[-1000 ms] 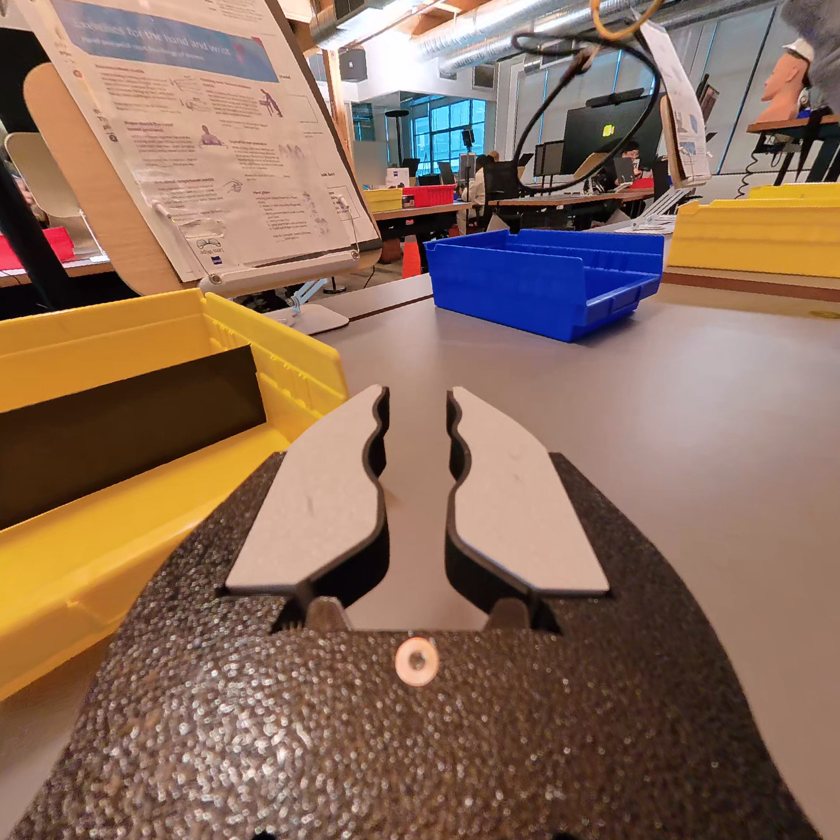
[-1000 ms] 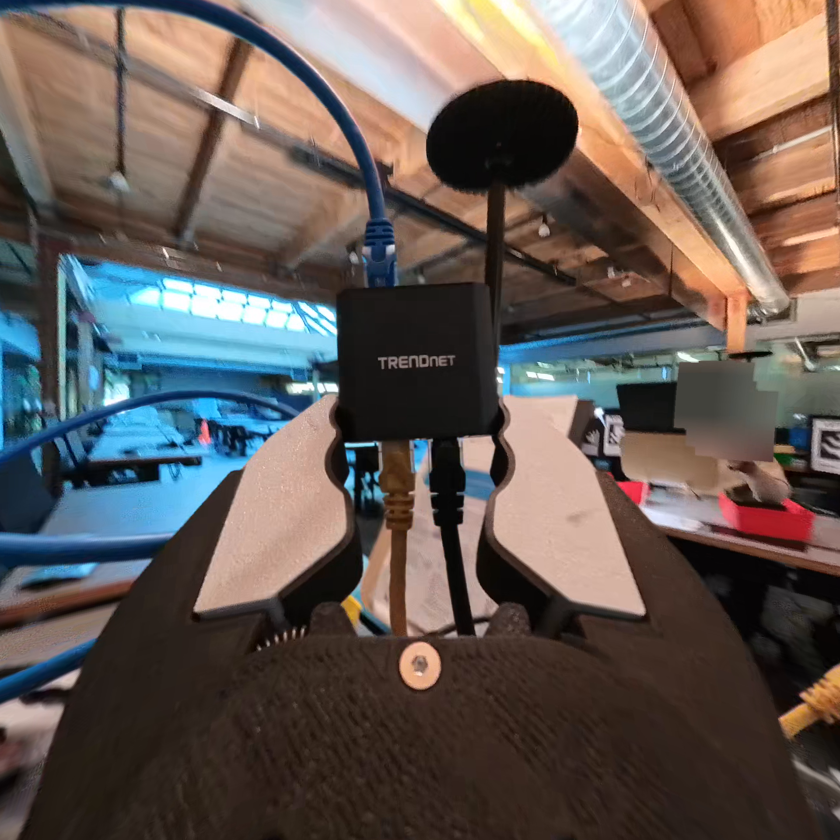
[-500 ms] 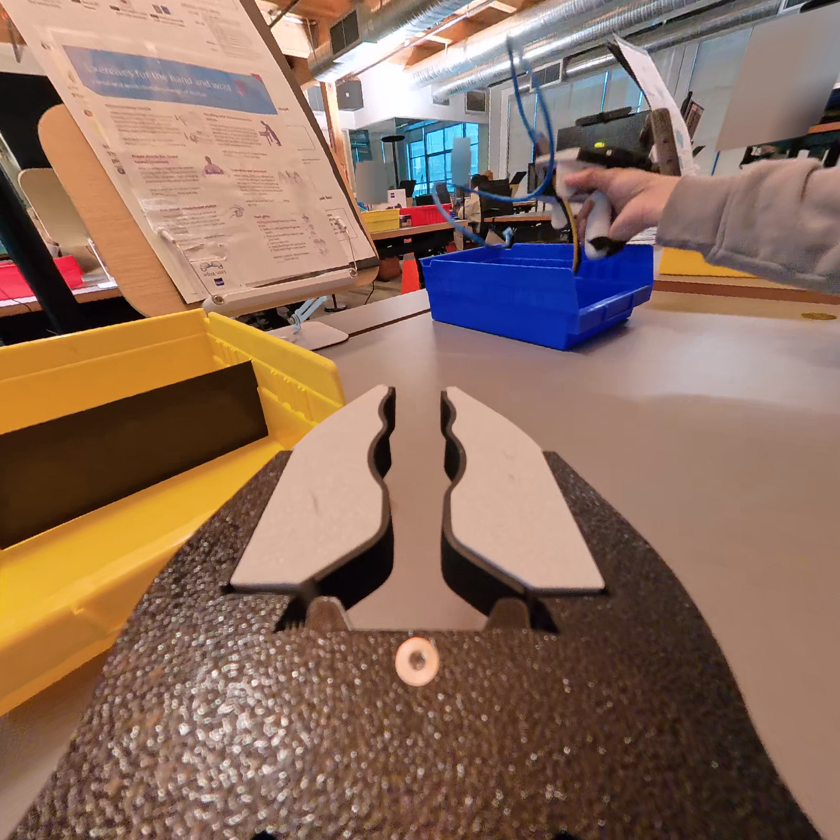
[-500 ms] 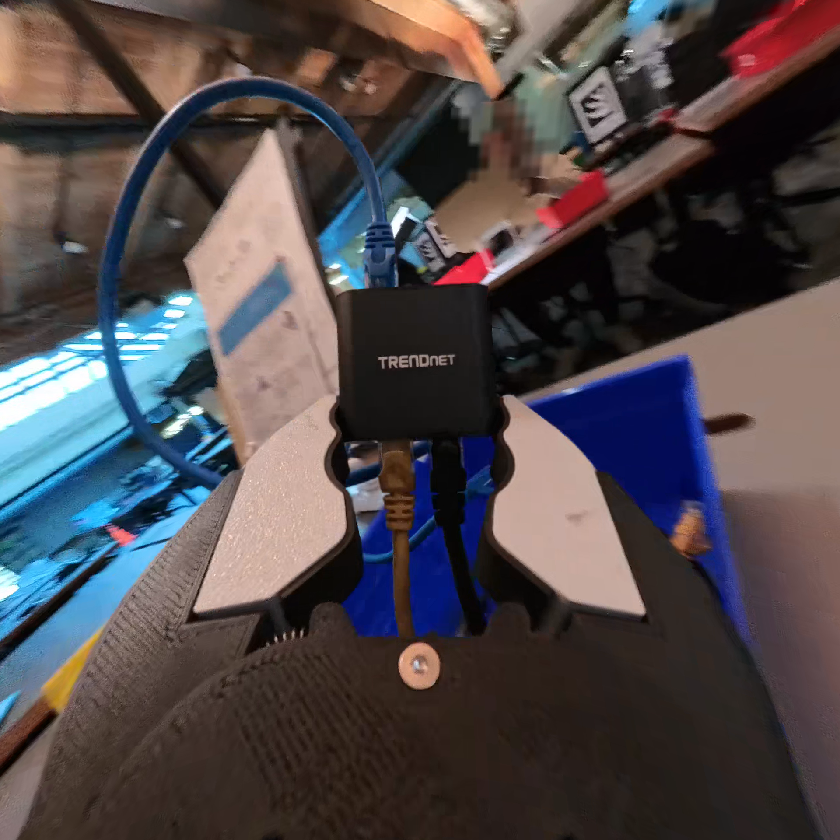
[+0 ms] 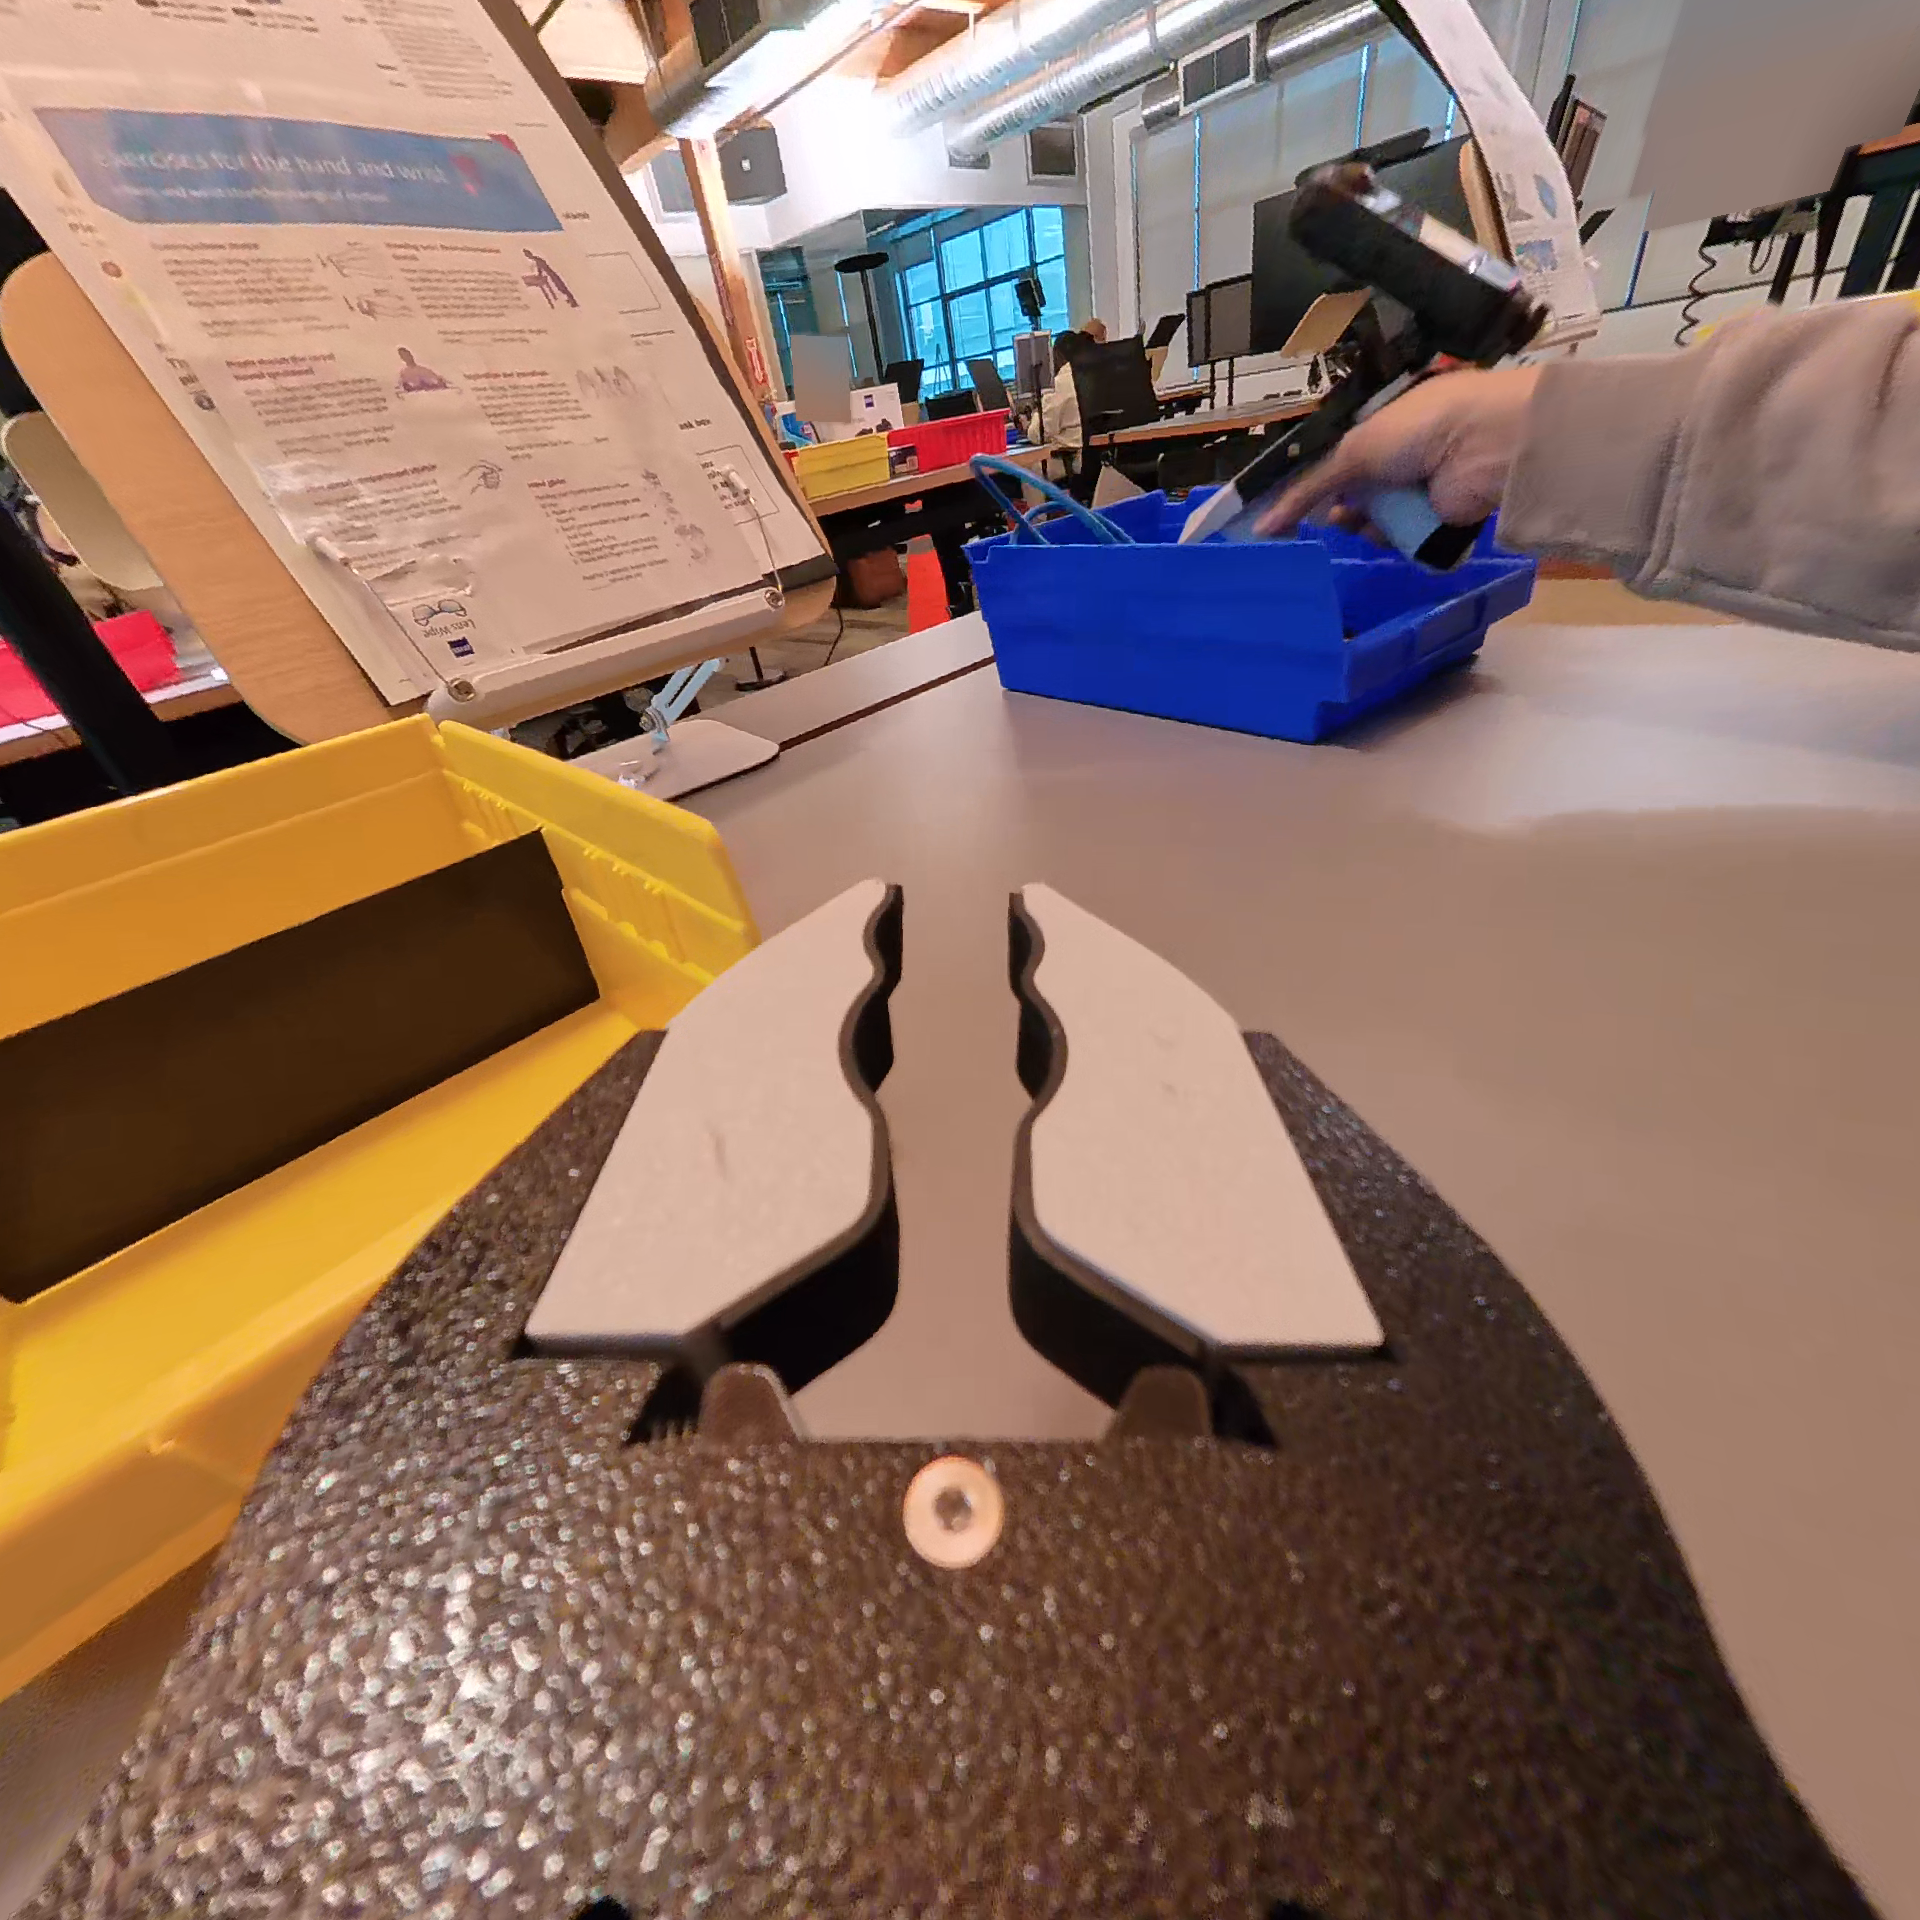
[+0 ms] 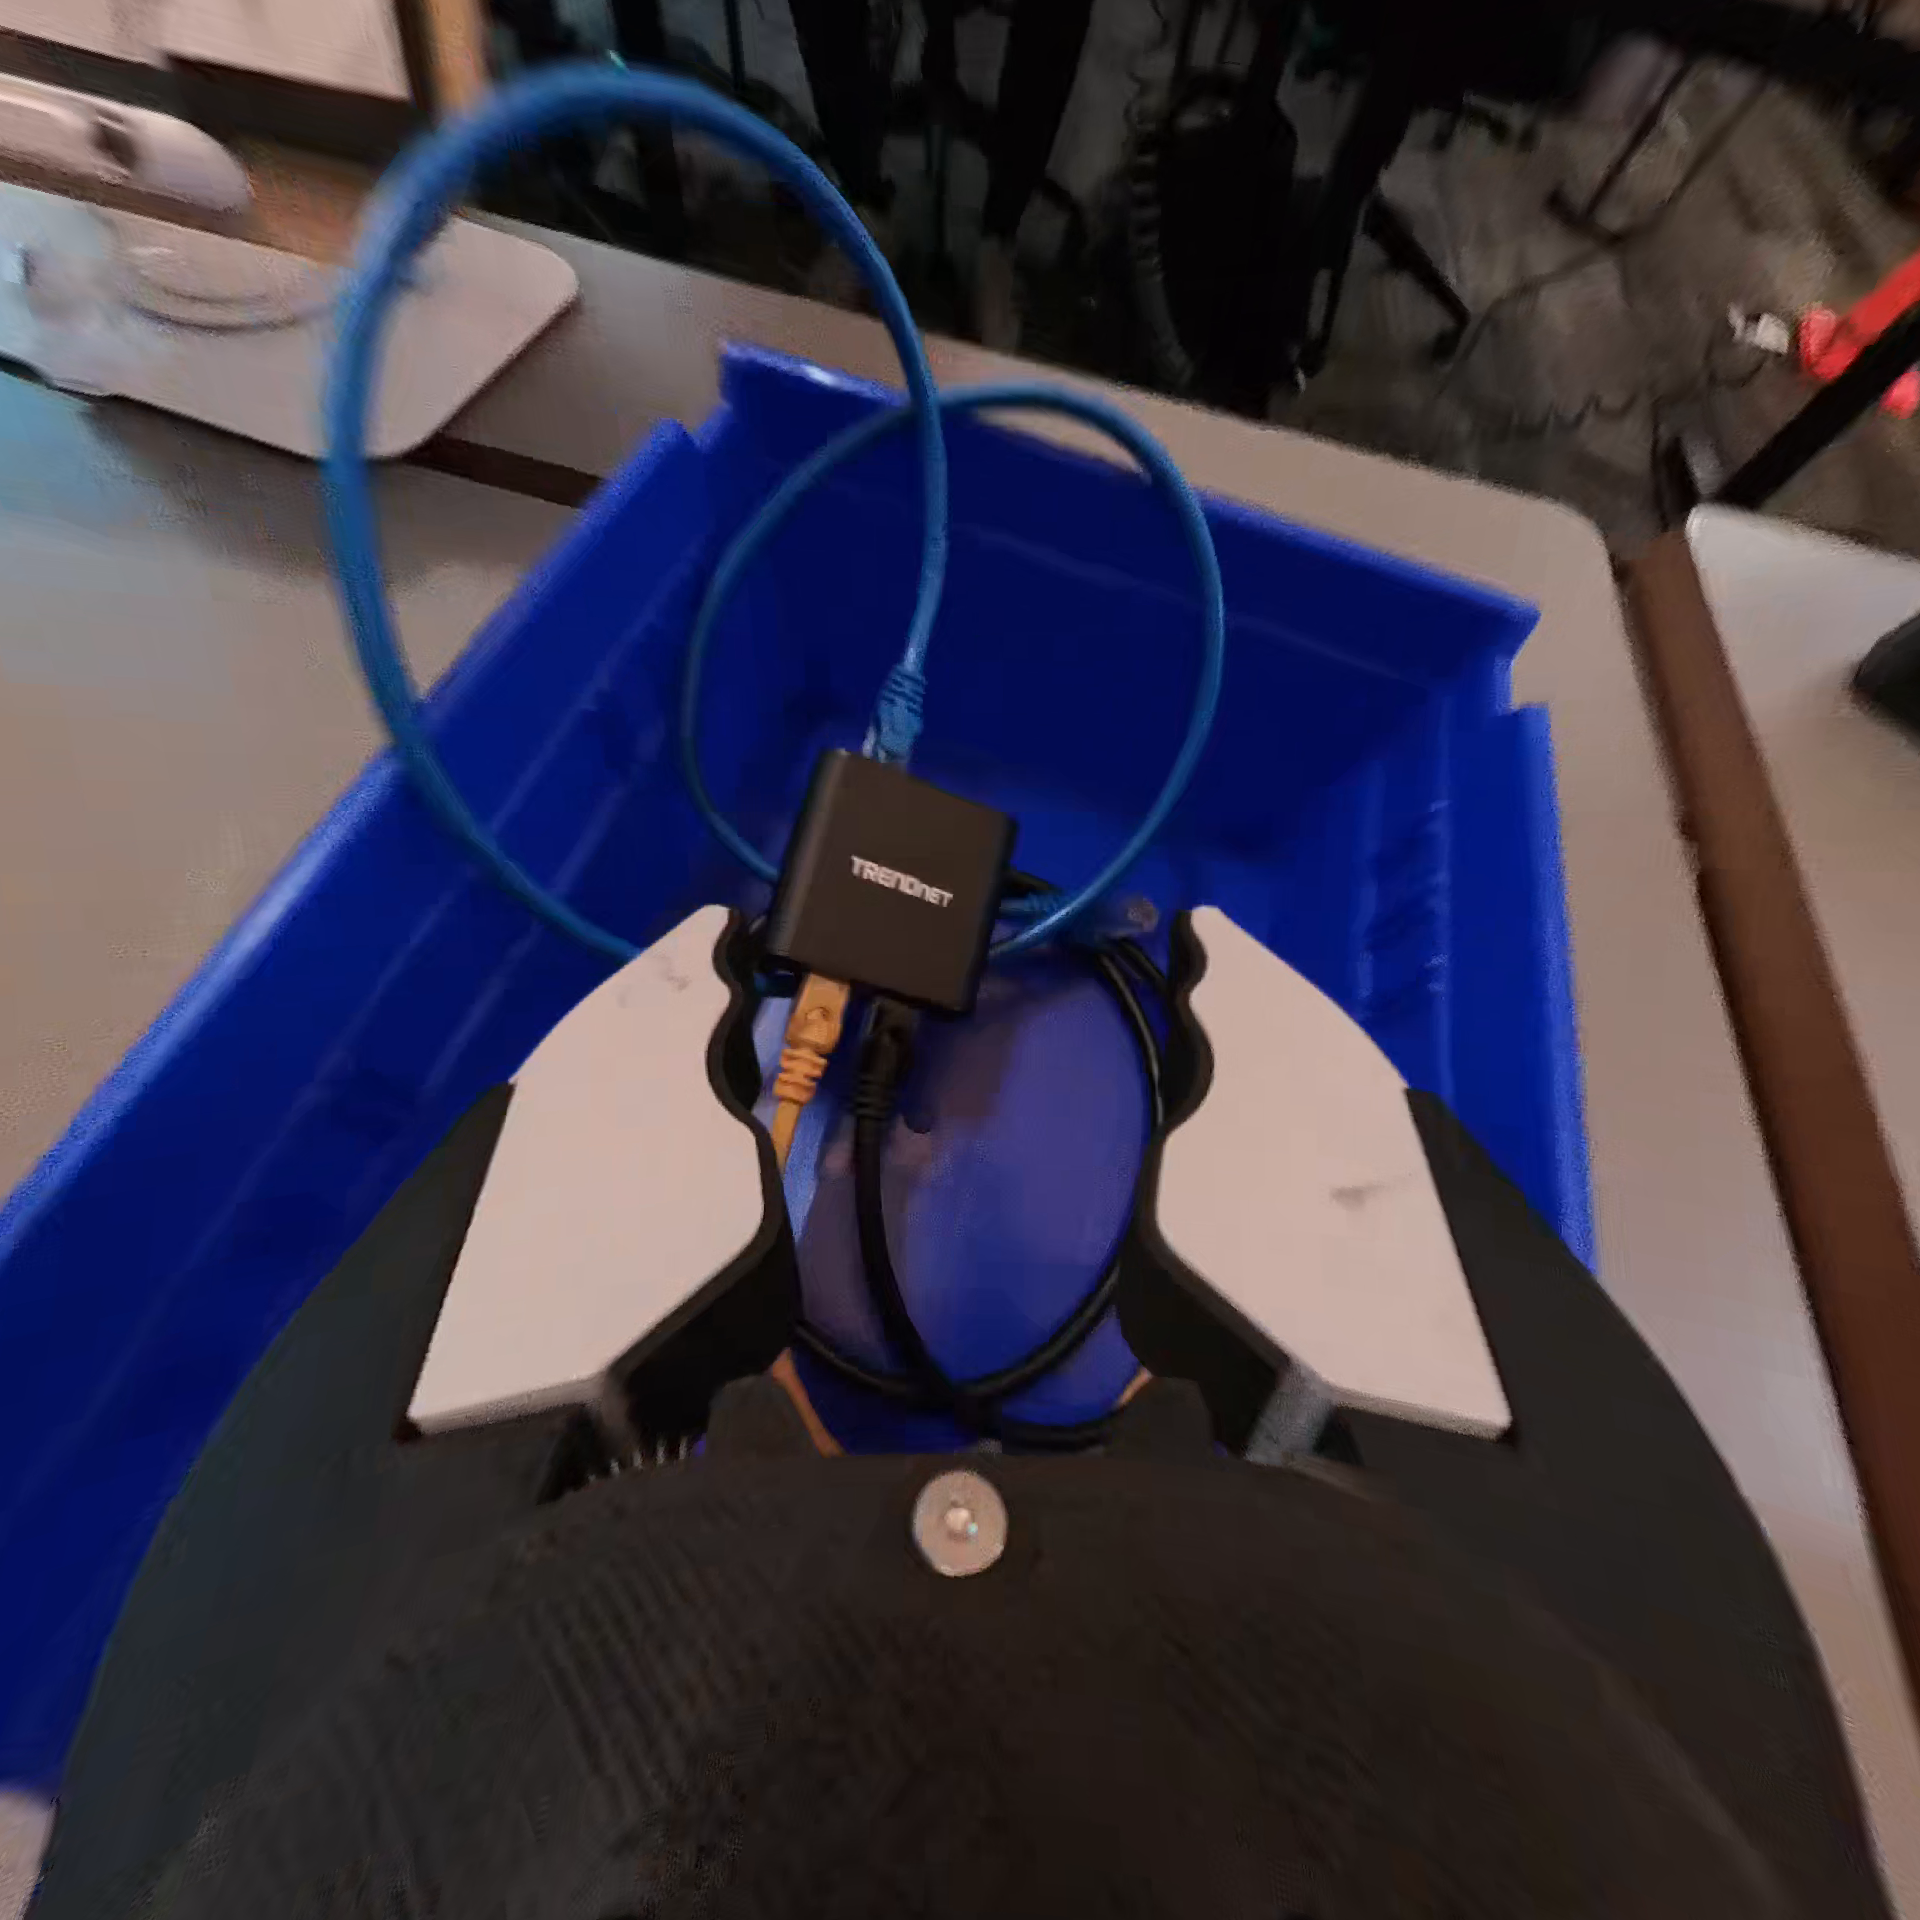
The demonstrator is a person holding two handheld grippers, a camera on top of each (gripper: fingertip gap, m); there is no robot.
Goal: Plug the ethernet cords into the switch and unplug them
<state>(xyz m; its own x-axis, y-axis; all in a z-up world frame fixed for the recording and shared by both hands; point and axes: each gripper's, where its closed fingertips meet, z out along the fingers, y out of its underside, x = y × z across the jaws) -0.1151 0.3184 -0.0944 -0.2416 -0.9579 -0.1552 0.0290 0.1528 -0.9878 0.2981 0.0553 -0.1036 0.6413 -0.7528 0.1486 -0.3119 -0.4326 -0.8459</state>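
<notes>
At the far left of the left wrist view stands a yellow bin [image 5: 343, 1049] with a dark divider panel [image 5: 281, 1049] set across it, and behind it a tilted document stand [image 5: 416, 343] holding a printed sheet. Just to the right, the left gripper [image 5: 954, 904] sits low over the grey table [image 5: 1455, 987], its fingers a narrow gap apart and nothing between them. Farther right and well away, a blue bin [image 5: 1226, 644] rests on the table, and a person's hand [image 5: 1423, 457] in a grey sleeve tips the right gripper down into it.

Over in the right wrist view, the blue ethernet cord [image 6: 384, 582] loops up from the left and plugs into the far edge of the black switch [image 6: 894, 883], which lies tilted inside the blue bin [image 6: 364, 997]. An orange cord [image 6: 805, 1049] and a black cord [image 6: 878, 1081] are plugged into its near edge. The right gripper [image 6: 956, 940] has its fingers spread wide; the left fingertip [image 6: 675, 977] is right beside the switch's corner, the right one is clear of it. The table [image 6: 187, 727] shows on both sides.
</notes>
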